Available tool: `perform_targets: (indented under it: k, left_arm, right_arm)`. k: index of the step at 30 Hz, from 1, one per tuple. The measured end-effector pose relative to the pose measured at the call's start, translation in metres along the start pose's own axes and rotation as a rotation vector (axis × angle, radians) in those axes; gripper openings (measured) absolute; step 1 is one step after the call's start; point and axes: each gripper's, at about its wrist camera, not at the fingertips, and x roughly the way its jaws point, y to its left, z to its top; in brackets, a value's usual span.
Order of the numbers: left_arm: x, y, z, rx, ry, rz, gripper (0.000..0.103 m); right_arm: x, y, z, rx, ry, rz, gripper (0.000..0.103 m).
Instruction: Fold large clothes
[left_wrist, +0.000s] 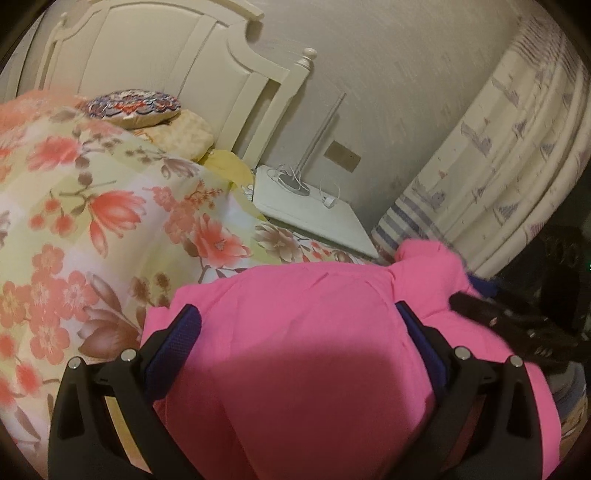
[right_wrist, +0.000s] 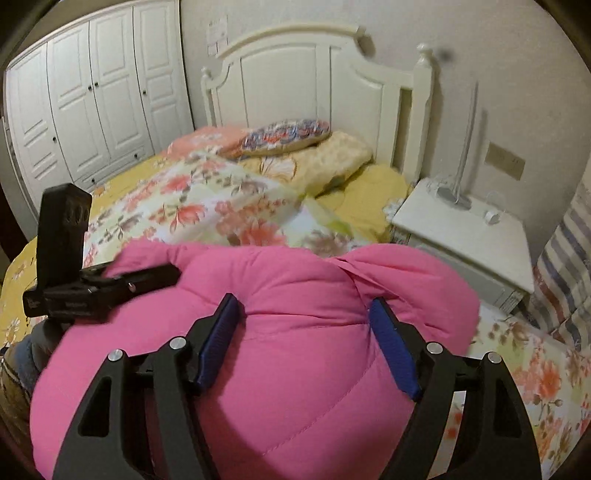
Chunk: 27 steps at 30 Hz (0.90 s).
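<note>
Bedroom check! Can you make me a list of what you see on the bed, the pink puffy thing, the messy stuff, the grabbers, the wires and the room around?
Surface: bed with a floral quilt.
Job's things: pink padded garment, bunched up at the near edge of the bed.
Clutter: patterned cushion near the headboard.
Grippers: left gripper and right gripper both have blue pads wide apart, straddling the pink bulk; a firm grip cannot be told.
Cables: white cords and a charger on the nightstand.
Surroundings: white wardrobe, striped curtain.
</note>
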Motion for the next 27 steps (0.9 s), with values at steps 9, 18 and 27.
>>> perform_targets:
  k: [9, 18, 27]
  left_arm:
    - [0.001, 0.013, -0.003, -0.039, -0.01, -0.018, 0.101]
    - [0.002, 0.015, -0.006, -0.043, -0.01, -0.017, 0.101]
    - [0.003, 0.016, -0.009, -0.045, -0.01, -0.013, 0.101]
  right_arm:
    - [0.023, 0.008, -0.003, -0.03, 0.064, 0.011, 0.079]
    - [0.028, 0.01, -0.012, -0.028, 0.066, 0.011, 0.08]
    - [0.03, 0.011, -0.015, -0.032, 0.074, 0.0, 0.08]
